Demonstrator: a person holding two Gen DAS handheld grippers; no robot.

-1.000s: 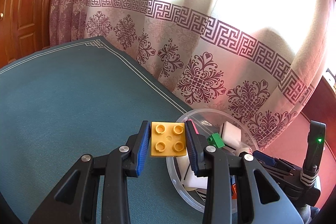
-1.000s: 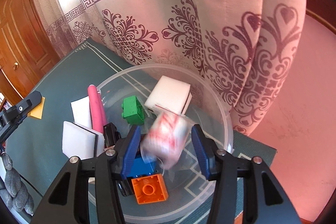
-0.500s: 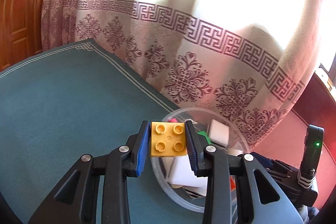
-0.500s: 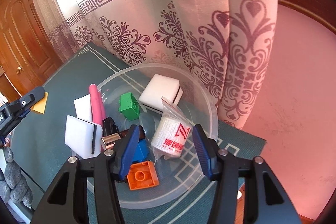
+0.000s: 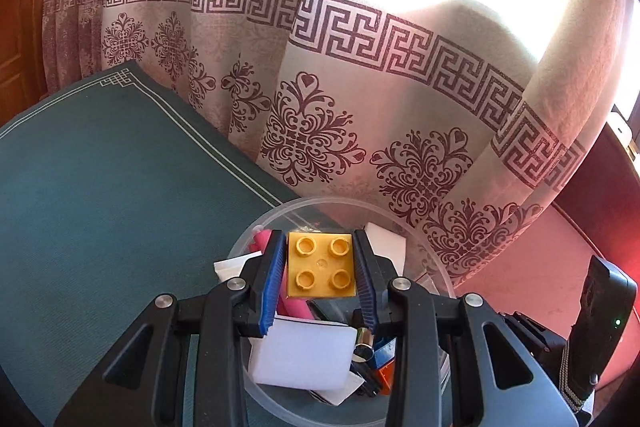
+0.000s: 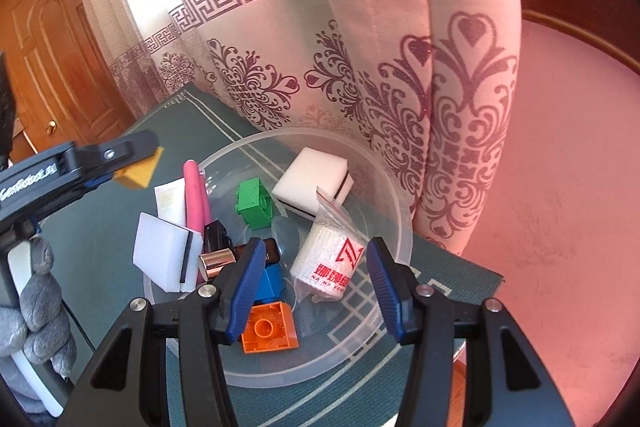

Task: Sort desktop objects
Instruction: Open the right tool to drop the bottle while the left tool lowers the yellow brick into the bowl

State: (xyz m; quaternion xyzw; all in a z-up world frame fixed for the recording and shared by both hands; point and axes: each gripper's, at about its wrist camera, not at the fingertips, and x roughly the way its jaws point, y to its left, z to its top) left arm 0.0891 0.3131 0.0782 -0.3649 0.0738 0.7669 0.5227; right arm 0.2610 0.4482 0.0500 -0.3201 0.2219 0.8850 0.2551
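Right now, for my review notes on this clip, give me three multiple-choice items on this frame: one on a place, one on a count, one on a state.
1. Where does the green brick lie?
A. inside the clear bowl
B. on the green mat outside the bowl
C. between the right gripper's fingers

2. How many studs show on top of the yellow brick?
A. two
B. four
C. six

3. What is the state of the right gripper?
A. shut on the orange brick
B. shut on the bagged white roll
C. open, holding nothing

Answers:
1 A: it rests on the bowl's floor beside a white sponge.
2 B: two rows of two.
3 C: its fingers stand apart above the bowl.
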